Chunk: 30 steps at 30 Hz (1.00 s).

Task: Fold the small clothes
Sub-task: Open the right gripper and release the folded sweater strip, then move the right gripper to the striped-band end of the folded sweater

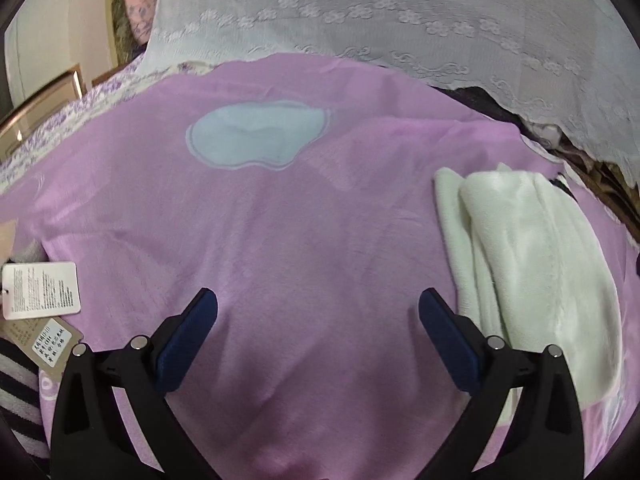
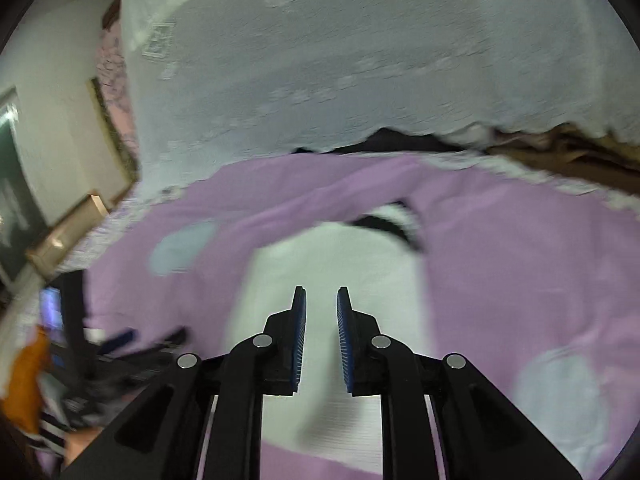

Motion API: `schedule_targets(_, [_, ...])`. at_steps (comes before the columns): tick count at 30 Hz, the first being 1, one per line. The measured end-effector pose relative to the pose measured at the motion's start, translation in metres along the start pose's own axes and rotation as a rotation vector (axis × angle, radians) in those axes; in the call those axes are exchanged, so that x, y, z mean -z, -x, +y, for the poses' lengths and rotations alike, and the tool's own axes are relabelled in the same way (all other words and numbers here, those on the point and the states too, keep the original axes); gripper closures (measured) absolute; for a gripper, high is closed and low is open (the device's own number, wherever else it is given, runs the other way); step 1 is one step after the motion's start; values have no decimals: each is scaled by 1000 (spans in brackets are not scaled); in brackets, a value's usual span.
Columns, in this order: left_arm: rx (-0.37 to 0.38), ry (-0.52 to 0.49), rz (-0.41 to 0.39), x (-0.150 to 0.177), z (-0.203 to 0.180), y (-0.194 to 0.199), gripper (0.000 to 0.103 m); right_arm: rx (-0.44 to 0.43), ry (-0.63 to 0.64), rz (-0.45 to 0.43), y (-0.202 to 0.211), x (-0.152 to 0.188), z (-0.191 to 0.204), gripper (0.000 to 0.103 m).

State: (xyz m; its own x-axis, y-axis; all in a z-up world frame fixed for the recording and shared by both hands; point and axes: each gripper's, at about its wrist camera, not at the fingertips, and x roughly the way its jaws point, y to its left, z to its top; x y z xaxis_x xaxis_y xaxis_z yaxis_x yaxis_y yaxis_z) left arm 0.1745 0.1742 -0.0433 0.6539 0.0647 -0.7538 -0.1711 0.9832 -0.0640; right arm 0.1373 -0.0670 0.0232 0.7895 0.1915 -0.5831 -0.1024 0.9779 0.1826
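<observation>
A white fleecy garment [image 1: 532,248] lies folded on the pink blanket [image 1: 280,220], to the right of my left gripper [image 1: 317,294]. That gripper hangs wide open over bare blanket, with nothing between its blue pads [image 1: 188,340]. In the blurred right wrist view the white garment [image 2: 332,264] lies under and ahead of my right gripper [image 2: 321,292]. Its pads stand a narrow gap apart and hold nothing. A black-and-white piece [image 2: 392,220] shows at the garment's far end.
A white lace cover [image 1: 400,20] hangs along the back of the blanket. Paper tags [image 1: 40,290] and a striped cloth [image 1: 16,380] lie at the left edge. A pale blue cloud patch [image 1: 256,140] marks the blanket. Dark clutter [image 1: 600,176] sits at the back right.
</observation>
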Motion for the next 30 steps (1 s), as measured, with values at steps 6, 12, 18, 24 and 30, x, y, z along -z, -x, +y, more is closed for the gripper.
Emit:
schedule_targets(6, [70,-35,-9,4,-14,7,4,94,12,89,-24,37,-24,88])
schedule_targets(12, [30,-104,-9,9,-28,3,4,95,88,99,-50,47,15,100])
schedule_targets(18, [41,-113,2,10,-31,0,4,70,119,86,-49,53,4,100])
schedule_targets(24, [62,-136,-23,14,-37,9,4,26,107,37,-35,52,2,100])
schedule_targets(30, [59,-170,-55,19,-46,17,4,-45,63,-67,-9,38,-14,100])
